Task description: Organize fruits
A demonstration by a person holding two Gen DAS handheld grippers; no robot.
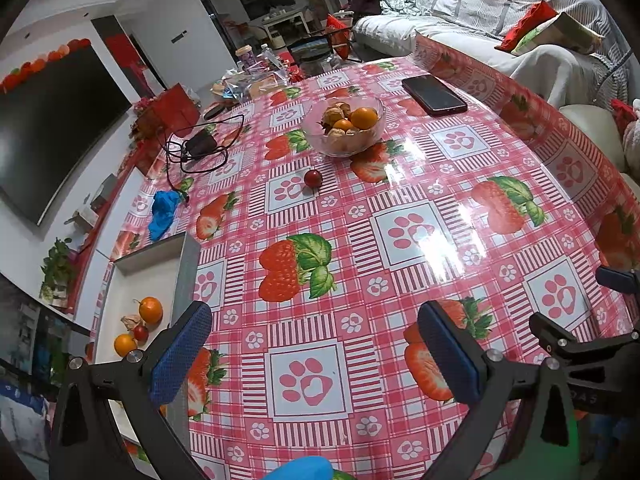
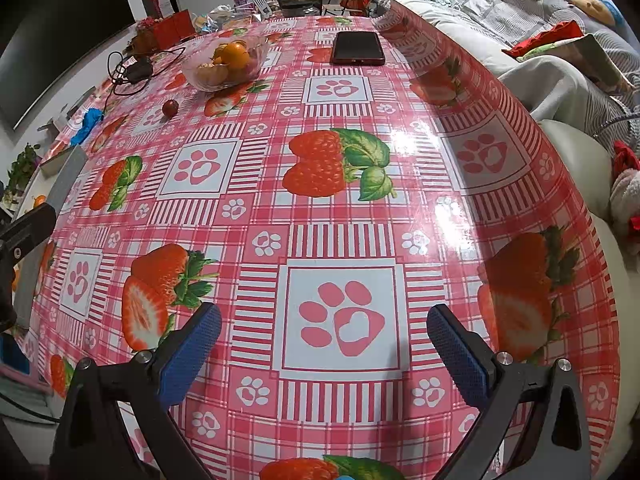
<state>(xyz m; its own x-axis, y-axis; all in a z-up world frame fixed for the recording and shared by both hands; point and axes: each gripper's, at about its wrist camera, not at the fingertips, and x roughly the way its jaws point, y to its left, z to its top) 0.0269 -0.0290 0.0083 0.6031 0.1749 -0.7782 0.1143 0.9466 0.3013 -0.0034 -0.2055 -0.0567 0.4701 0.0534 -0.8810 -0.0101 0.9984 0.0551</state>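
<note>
Sitting at the left edge of the desk (image 1: pixel 400 216), a shallow white box (image 1: pixel 140 268) runs its long axis from the near edge away toward the far side, its open top facing up. Inside it lie two oranges, one (image 1: pixel 151 310) farther in and one (image 1: pixel 125 344) nearer, with a small red tomato (image 1: pixel 140 333) and a papery husked fruit (image 1: pixel 131 321) between them, all close together. A crumpled blue cloth (image 1: pixel 164 212) lies just beyond the box, and a tangle of black cable (image 1: pixel 196 148) lies farther back. Near the middle of the cloth-covered desk a single red tomato (image 1: pixel 313 178) rests alone, just in front of a glass bowl (image 1: pixel 343 126) that holds more oranges and husked fruits. To the right of the bowl, a dark phone (image 1: pixel 434 95) lies flat, its long axis slanting away.

The left gripper (image 1: pixel 316 354) hovers low over the near part of the desk, beside the box, pointing forward toward the bowl; its blue-padded fingers (image 1: pixel 182 358) stand wide apart with nothing between them. The right gripper (image 2: pixel 324 354) hovers to its right over a paw-print square, also aimed forward across the desk, its fingers (image 2: pixel 458 354) likewise spread wide and empty. From the right wrist view the bowl (image 2: pixel 224 64) and lone tomato (image 2: pixel 170 107) sit far off to the upper left.
</note>
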